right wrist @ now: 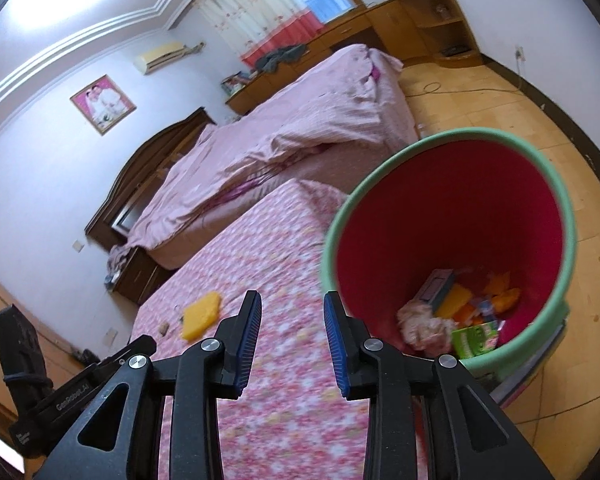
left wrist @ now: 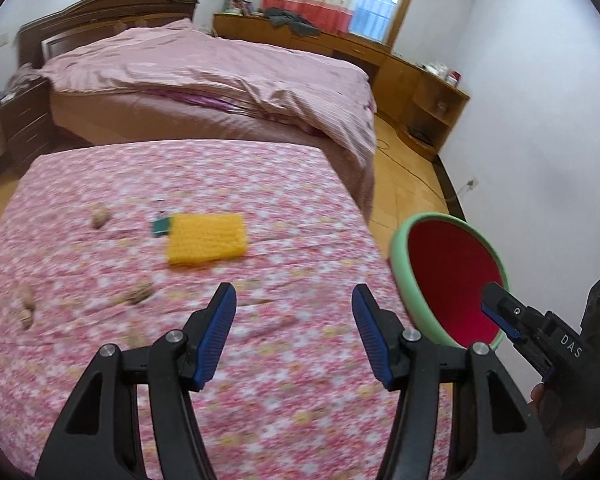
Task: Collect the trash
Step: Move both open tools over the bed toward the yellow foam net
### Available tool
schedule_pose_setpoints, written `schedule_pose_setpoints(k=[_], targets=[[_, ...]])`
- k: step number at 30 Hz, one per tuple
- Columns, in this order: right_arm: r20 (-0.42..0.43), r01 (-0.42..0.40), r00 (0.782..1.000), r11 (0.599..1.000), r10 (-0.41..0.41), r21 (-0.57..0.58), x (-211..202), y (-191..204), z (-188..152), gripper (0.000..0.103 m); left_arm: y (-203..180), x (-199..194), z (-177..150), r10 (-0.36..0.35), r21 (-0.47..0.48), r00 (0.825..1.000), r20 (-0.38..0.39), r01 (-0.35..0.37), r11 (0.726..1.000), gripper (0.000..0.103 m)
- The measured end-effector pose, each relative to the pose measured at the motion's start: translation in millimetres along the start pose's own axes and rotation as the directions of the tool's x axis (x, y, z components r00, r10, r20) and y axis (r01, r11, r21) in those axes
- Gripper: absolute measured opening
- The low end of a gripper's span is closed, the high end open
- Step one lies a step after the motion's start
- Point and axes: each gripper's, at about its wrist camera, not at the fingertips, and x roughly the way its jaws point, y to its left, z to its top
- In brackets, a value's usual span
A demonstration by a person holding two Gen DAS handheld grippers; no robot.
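Two hand-held grippers empty: left [left wrist: 294,334] wide, right [right wrist: 292,344] narrow (ribbed pads) | round bin [right wrist: 556,184]

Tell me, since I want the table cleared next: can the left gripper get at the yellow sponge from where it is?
Probably yes. The left gripper is open and empty, and the yellow sponge lies ahead on the floral cloth with nothing between them.

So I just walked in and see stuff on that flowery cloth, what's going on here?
A person with a gripper in each hand is clearing trash into the red bin beside the floral-covered surface. The bin already holds wrappers and scraps. Both the left gripper and the right gripper are open and empty. A yellow sponge and several nut shells lie on the cloth.
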Motion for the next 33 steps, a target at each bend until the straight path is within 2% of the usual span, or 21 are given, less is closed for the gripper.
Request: schedule_pose_setpoints(k=[10, 19, 26, 33], targets=[[-0.064, -0.018, 0.998, 0.998, 0.014, -0.062, 21.4, 40.5, -7.4, 0.033, 59.7, -10.0, 0.4, 0.07, -0.104, 0.997, 0.033, -0.066, 0.992, 0.06], [-0.119, -0.02, 0.993, 0.993, 0.006, -0.117, 52.1, 77.7, -10.8, 0.033, 101.3, -4.6, 7.1, 0.139, -0.144, 0.989, 0.042, -0.132, 0.981, 0.06], [-0.164, -0.031, 0.987, 0.986, 0.003, -0.165, 83.4, 102.1, -12.0, 0.034, 125.8, 4.0, 13.0, 0.174, -0.164, 0.983, 0.052, -0.163, 0.973, 0.06], [-0.238, -0.017, 0.971, 0.98, -0.031, -0.199, 132.9, 116.5, -22.0, 0.035, 149.4, 21.3, 13.1, 0.19, -0.202, 0.981, 0.03, -0.181, 0.963, 0.06]])
